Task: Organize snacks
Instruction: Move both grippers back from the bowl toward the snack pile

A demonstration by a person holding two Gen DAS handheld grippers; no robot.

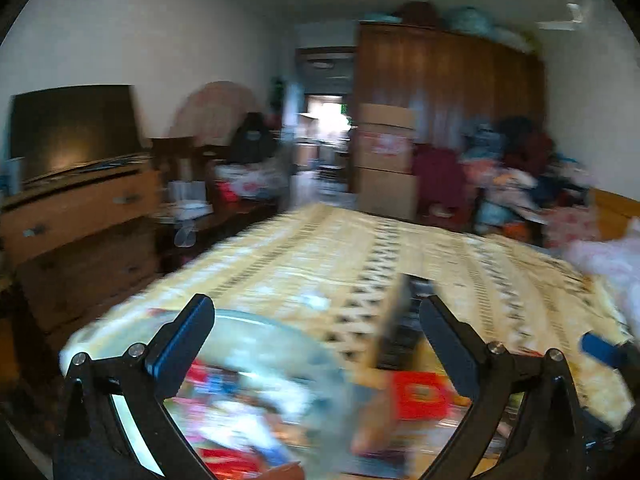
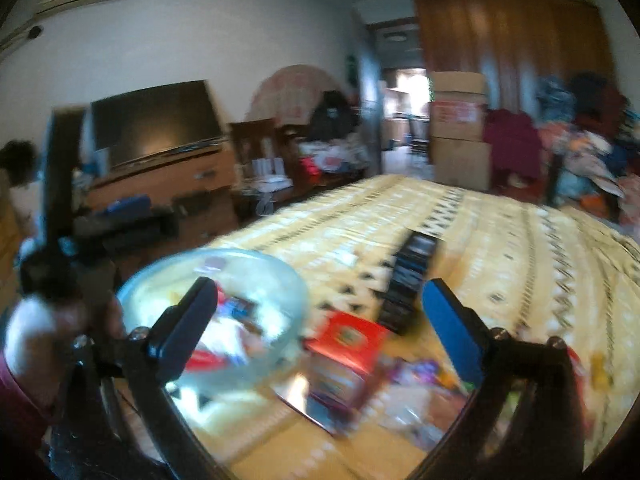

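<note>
Nearest the lens in the left wrist view, the left gripper (image 1: 316, 328) stands wide apart with nothing between its fingers; the same holds for the right gripper (image 2: 320, 312) in the right wrist view. Both pictures are smeared by motion blur.

Beneath and ahead of them is a bed (image 2: 500, 248) covered with a yellow and cream patterned spread. At its near end sits a clear glass bowl (image 2: 280, 280), round and upright, with several coloured snack packets (image 2: 236, 320) inside; their print is too blurred to read. Just to the right of the bowl lies a red box (image 2: 348, 338), and beyond that box a dark box (image 2: 412, 276) stretches away along the spread. More loose wrappers (image 2: 420, 376) lie scattered on the spread near the red box, under the right gripper.

From the left wrist view the bowl (image 1: 280, 344) fills the space under the left gripper, the red box (image 1: 420, 394) lies to its right, and the dark box (image 1: 400, 320) stands beyond it.

Further off are a television (image 2: 156, 120) on a wooden dresser (image 2: 168, 184), stacked cardboard boxes (image 2: 460, 132), a tall wooden wardrobe (image 2: 512, 36) and a pile of clothes (image 2: 580, 144)
</note>
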